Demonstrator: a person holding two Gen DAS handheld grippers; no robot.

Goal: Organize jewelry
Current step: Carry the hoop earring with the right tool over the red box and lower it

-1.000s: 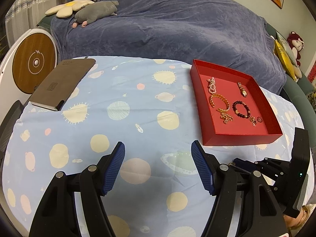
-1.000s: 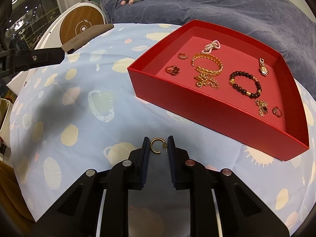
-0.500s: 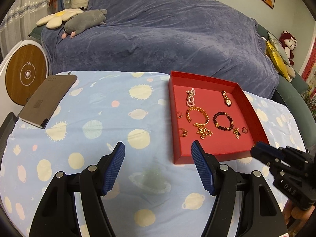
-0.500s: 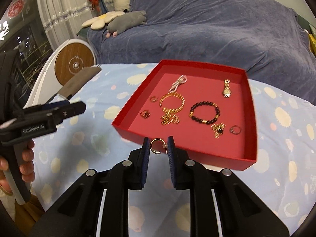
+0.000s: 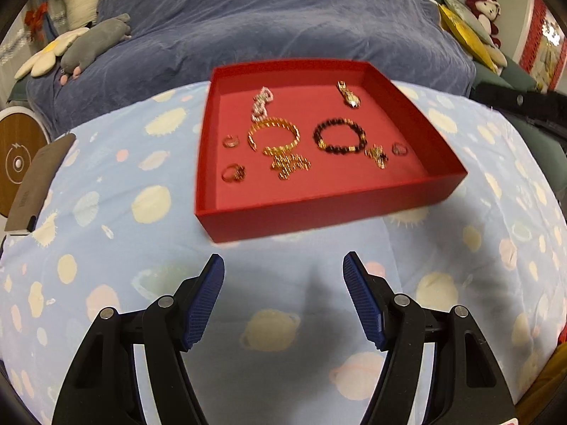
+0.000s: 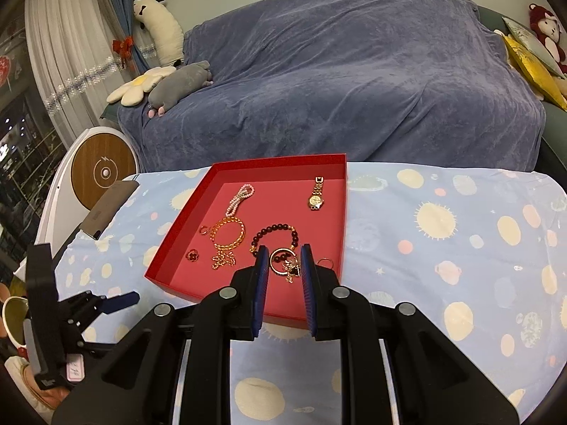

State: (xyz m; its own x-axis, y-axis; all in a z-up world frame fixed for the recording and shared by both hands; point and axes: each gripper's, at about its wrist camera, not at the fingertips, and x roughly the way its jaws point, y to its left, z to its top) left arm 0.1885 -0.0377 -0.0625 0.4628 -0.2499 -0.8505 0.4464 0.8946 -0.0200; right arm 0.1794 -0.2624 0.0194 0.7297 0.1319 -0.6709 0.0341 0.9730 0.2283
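Gold hoop earring [image 6: 280,261]: pinched in right gripper [image 6: 283,265], lifted off the cloth a second ago, now over the red tray [image 6: 177,244] at its 5 o'clock corner. Release comes next, likely. Left gripper [image 5: 283,297] wide, empty, swung toward tray front.

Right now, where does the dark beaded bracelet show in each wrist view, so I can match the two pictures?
Left wrist view: the dark beaded bracelet lies right of centre in the red tray, beside the gold bangle.
Right wrist view: it lies near the tray's front, its near side hidden behind the right gripper.
Shared landmark: the gold wristwatch, beyond the bracelet in both.
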